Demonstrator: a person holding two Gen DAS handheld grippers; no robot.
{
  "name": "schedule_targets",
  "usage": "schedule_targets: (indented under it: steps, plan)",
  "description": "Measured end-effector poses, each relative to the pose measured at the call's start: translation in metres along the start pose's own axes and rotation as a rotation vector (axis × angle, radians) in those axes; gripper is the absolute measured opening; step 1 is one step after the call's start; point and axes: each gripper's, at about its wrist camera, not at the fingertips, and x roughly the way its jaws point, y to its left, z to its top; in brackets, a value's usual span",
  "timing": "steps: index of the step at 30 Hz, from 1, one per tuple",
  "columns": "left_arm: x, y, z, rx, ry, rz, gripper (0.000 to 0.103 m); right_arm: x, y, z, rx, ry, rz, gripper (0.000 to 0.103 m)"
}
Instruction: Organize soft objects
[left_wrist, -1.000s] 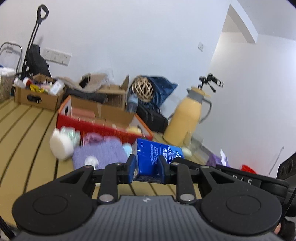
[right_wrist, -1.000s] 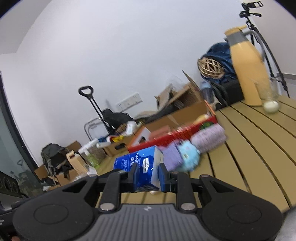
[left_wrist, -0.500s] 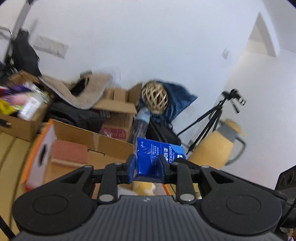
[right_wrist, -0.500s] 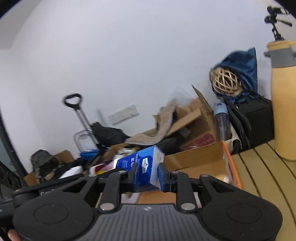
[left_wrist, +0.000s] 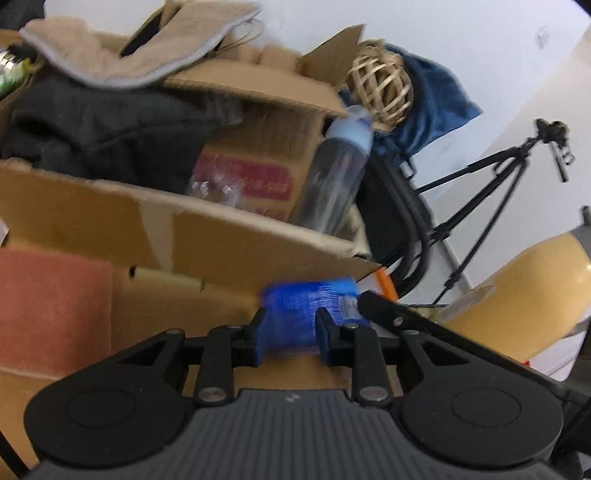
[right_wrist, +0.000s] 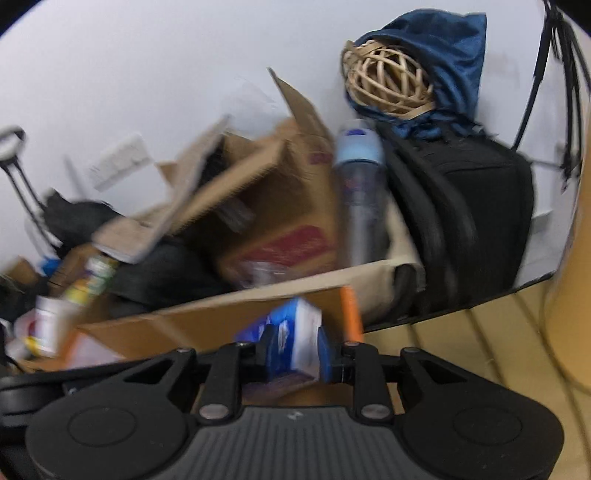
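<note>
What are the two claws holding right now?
Left claw: closed on the blue tissue pack.
Right claw: closed on the same blue tissue pack.

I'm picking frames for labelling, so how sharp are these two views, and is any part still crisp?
Left wrist view: the blue tissue pack and cardboard box are smeared by motion blur, while the left claw stays crisp. Right wrist view: heavier streaking on the left-side clutter; the right claw is sharp. Both show fisheye bending and even lighting.
</note>
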Motion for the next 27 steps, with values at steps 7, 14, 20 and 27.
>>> schedule_targets:
  steps: [7, 14, 20, 27]
  plan:
    - [-0.096, -0.028, -0.002, 0.107, -0.152, 0.012, 0.033, -0.068, 0.003, 0.006, 0.006, -0.101, 0.051, 0.033]
    - [-0.268, -0.044, -0.065, 0.184, -0.327, 0.008, 0.068, -0.219, 0.026, -0.018, -0.097, -0.267, 0.127, 0.069]
    - [-0.378, -0.04, -0.167, 0.276, -0.448, 0.05, 0.086, -0.341, 0.045, -0.079, -0.22, -0.38, 0.179, 0.084]
    - [-0.464, -0.02, -0.301, 0.325, -0.499, 0.108, 0.091, -0.44, 0.056, -0.177, -0.367, -0.434, 0.15, 0.089]
